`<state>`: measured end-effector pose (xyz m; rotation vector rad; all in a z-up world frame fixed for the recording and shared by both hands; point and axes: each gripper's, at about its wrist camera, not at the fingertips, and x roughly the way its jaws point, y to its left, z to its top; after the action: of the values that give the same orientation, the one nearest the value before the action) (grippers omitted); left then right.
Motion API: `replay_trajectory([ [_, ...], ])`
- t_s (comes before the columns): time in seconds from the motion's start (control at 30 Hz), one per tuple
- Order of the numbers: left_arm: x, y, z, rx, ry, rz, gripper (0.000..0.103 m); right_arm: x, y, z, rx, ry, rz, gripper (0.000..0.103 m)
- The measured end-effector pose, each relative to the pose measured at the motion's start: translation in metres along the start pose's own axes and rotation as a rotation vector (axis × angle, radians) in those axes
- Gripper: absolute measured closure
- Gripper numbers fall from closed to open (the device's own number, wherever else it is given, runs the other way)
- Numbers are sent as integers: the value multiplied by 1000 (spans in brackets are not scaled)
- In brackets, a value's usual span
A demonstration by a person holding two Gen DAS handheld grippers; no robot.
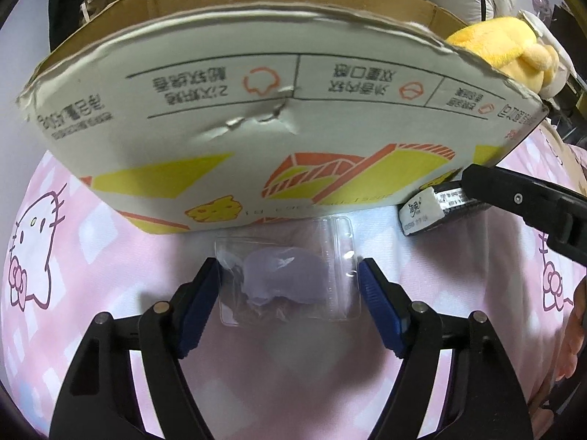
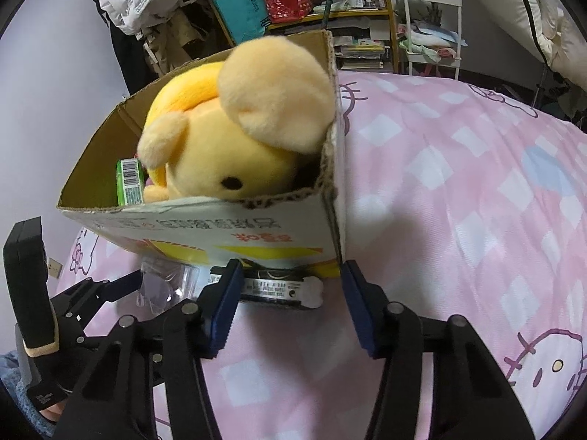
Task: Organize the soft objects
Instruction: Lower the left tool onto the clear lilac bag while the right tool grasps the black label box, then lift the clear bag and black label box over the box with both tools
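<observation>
A clear zip bag (image 1: pixel 293 275) with a soft purple piece inside lies flat on the pink bedspread, right in front of the cardboard box (image 1: pixel 256 110). My left gripper (image 1: pixel 288 267) straddles it, its blue pads at the bag's two side edges, and the bag does not look squeezed. A dark tissue packet (image 2: pixel 275 289) with white ends lies against the box's foot. My right gripper (image 2: pixel 291 267) is around it: the left pad is at the packet, the right pad stands clear of it. A yellow plush (image 2: pixel 227 139) fills the box (image 2: pixel 205 227).
A green carton (image 2: pixel 130 183) stands inside the box beside the plush. The pink cat-print bedspread (image 2: pixel 458 201) stretches off to the right. Shelves with bags (image 2: pixel 279 0) and a white cart (image 2: pixel 429 22) stand behind the bed. A hand (image 1: pixel 576 330) shows at the right edge.
</observation>
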<state>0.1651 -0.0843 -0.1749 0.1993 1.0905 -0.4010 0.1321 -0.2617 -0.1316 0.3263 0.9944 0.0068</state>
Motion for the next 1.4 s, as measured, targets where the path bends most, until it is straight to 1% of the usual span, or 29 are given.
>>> replay_trajectory([
  [0.1, 1, 0, 0, -10, 2, 7, 28, 0, 4, -1, -12, -5, -12, 43],
  [0.17, 4, 1, 0, -23, 3, 12, 28, 1, 5, -2, 1, 3, -5, 35],
  [0.2, 5, 3, -1, -36, 4, 9, 28, 2, 5, -2, 13, 10, 6, 26],
  [0.23, 5, 4, -3, -44, 5, 8, 28, 2, 7, -3, 18, 10, 19, 21],
  [0.4, 2, 6, -5, -61, -4, 38, 28, 6, 23, -5, -41, 10, -6, 13],
  [0.53, 2, 6, -7, -64, -11, 62, 28, 17, 30, -6, -68, 34, -20, 13],
  [0.57, 2, 6, -7, -63, -13, 67, 28, 19, 30, -6, -72, 34, -20, 18],
  [0.6, 1, 6, -8, -64, -15, 70, 28, 20, 30, -6, -74, 37, -30, 28],
  [0.63, 0, 5, -8, -67, -16, 71, 28, 21, 29, -6, -76, 39, -33, 31],
  [0.77, -6, 6, -7, -78, -32, 84, 28, 17, 25, -7, -67, 34, -18, 31],
  [0.9, -27, 4, -7, -65, -74, 85, 28, 4, 23, -8, -67, 8, -19, 31],
  [1.07, -53, 5, -13, -70, -133, 103, 28, -28, 29, -10, -96, -73, -17, 31],
  [1.17, -86, 10, -14, -81, -198, 106, 28, -51, 33, -12, -124, -131, -9, 31],
  [1.33, -131, 8, -16, -84, -338, 127, 28, -88, 45, -11, -168, -257, 20, 31],
  [1.4, -150, 6, -16, -76, -397, 147, 28, -98, 51, -10, -184, -302, 25, 31],
])
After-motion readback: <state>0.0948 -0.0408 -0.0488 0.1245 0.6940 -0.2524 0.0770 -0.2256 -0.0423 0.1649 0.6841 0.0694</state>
